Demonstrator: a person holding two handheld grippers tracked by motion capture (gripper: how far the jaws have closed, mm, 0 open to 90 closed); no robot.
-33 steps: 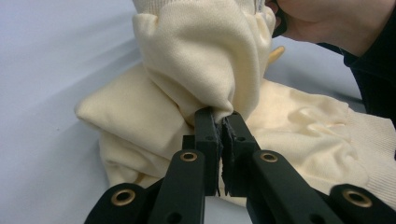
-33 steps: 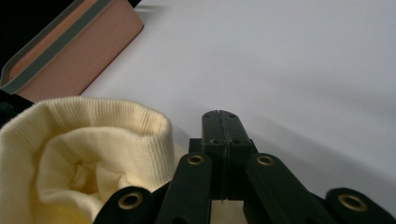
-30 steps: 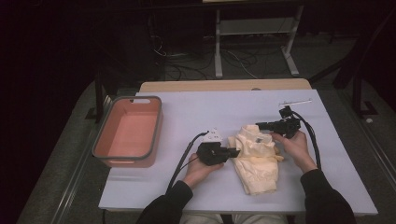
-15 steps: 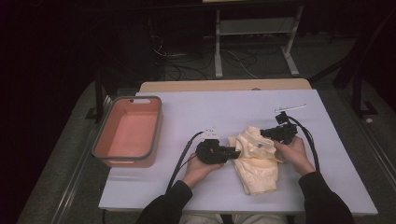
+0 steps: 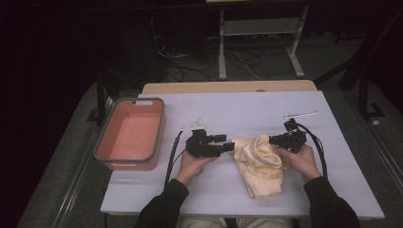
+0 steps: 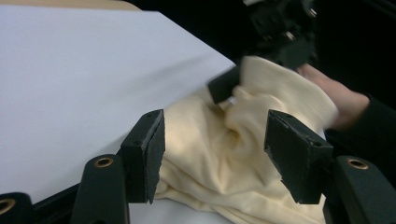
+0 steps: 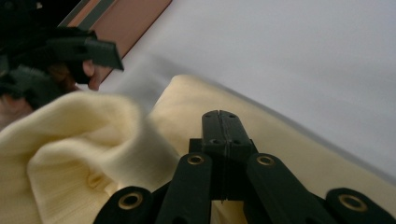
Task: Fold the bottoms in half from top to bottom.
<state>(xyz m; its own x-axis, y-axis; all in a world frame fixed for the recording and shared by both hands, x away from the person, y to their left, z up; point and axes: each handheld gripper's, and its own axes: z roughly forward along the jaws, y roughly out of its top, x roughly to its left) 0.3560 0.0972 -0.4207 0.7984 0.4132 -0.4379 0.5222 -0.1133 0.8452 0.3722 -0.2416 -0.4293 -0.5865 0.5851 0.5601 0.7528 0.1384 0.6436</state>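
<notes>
Opening just now, your left gripper has drawn back, fingers wide and empty; your right gripper stays clamped on the cream garment mid-surface.

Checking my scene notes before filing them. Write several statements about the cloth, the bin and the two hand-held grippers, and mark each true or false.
1. The cream-yellow knitted cloth lies on the white table. True.
2. The left hand-held gripper is clamped on the cloth. False: its jaws have just been opening and stand apart, with the cloth beyond them.
3. The right hand-held gripper has its jaws together. True.
4. The salmon-pink plastic bin holds the cloth. False: nothing lies in it.
5. The bin sits to the right of the cloth. False: it sits to the left.
</notes>
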